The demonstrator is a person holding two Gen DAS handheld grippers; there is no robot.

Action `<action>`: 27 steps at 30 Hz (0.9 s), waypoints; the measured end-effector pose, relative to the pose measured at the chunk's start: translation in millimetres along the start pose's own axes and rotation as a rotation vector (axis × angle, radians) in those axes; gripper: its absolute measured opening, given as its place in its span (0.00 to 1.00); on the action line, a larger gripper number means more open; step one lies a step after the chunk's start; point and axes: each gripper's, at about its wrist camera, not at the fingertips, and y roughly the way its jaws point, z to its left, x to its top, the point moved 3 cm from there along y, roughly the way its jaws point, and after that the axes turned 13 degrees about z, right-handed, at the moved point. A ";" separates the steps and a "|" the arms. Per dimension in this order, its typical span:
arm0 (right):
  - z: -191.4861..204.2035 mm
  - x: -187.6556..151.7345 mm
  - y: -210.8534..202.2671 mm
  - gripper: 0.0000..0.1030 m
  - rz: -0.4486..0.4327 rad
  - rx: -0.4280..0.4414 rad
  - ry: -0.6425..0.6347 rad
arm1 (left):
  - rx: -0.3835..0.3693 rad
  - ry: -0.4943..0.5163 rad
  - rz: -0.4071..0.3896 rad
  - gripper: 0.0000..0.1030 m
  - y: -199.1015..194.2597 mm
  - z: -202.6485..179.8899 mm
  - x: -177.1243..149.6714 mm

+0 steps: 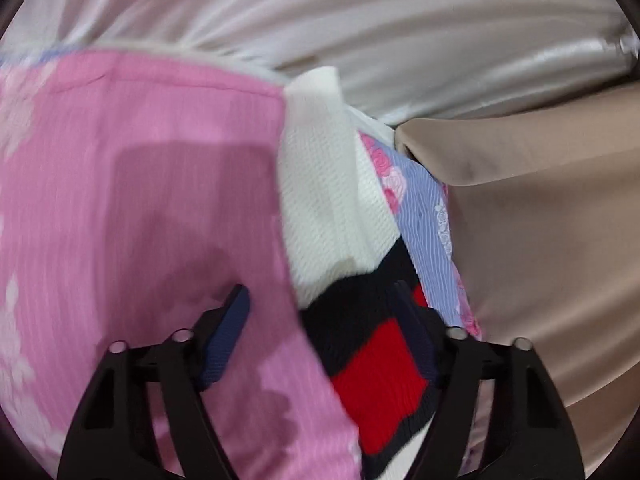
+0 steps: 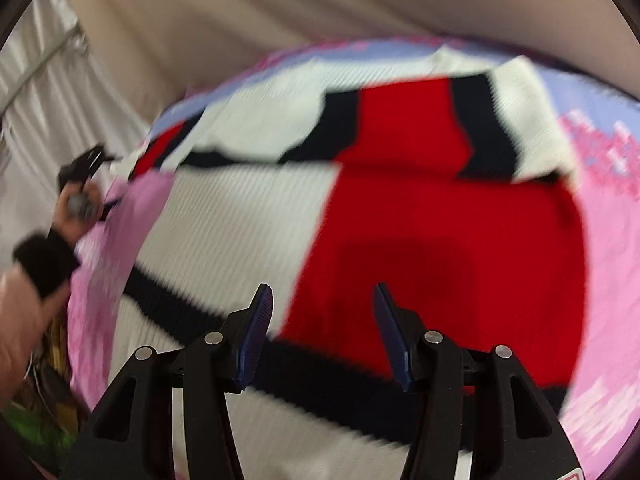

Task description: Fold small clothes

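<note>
Left wrist view was blurry: left hand-held gripper (image 1: 320, 312) had its fingers spread wide, w/ pink cloth (image 1: 140, 200) and the red/white/black knit sweater (image 1: 360, 360) bunched up btwn them; couldn't tell if either pad actually pinched fabric. A white ribbed part of the sweater stood up just past the pink edge, w/ blue-striped floral fabric (image 1: 424, 208) beside it and a beige cloth (image 1: 540, 220) on the right; white sheet (image 1: 320, 20) lay behind. Right wrist view, also smeared: right hand-held gripper (image 2: 324, 320) was open, nothing gripped, hovering right over the sweater's red block. The sweater was spread on pink floral fabric (image 2: 608, 280). Person's left hand (image 2: 76, 204) was at far left, at the sweater's edge.
</note>
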 end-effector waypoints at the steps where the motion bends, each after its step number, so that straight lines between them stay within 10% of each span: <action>1: 5.4 -0.3 4.5 0.51 0.012 0.009 0.003 | -0.003 0.024 0.027 0.39 7.5 -5.5 3.8; 3: 9.2 -1.8 15.1 0.51 0.035 0.028 0.011 | 0.035 0.045 0.056 0.04 17.0 -15.4 5.2; 8: 8.3 -5.1 12.5 0.51 0.008 0.022 0.015 | 0.043 0.343 -0.058 0.03 -22.7 -113.8 -35.6; 14: -29.6 1.0 -4.8 0.51 -0.049 0.019 0.101 | -0.185 0.826 0.054 0.04 -59.0 -262.9 -228.5; 19: -75.0 -1.2 -27.8 0.52 -0.122 -0.014 0.196 | -0.184 1.014 0.352 0.08 5.7 -254.1 -406.4; 22: -104.5 -5.6 -35.1 0.53 -0.131 -0.034 0.246 | -0.110 0.968 0.473 0.35 43.6 -208.6 -456.5; 27: -128.7 10.1 -48.6 0.60 -0.164 -0.048 0.234 | -0.132 0.717 0.399 0.72 27.3 -162.3 -411.6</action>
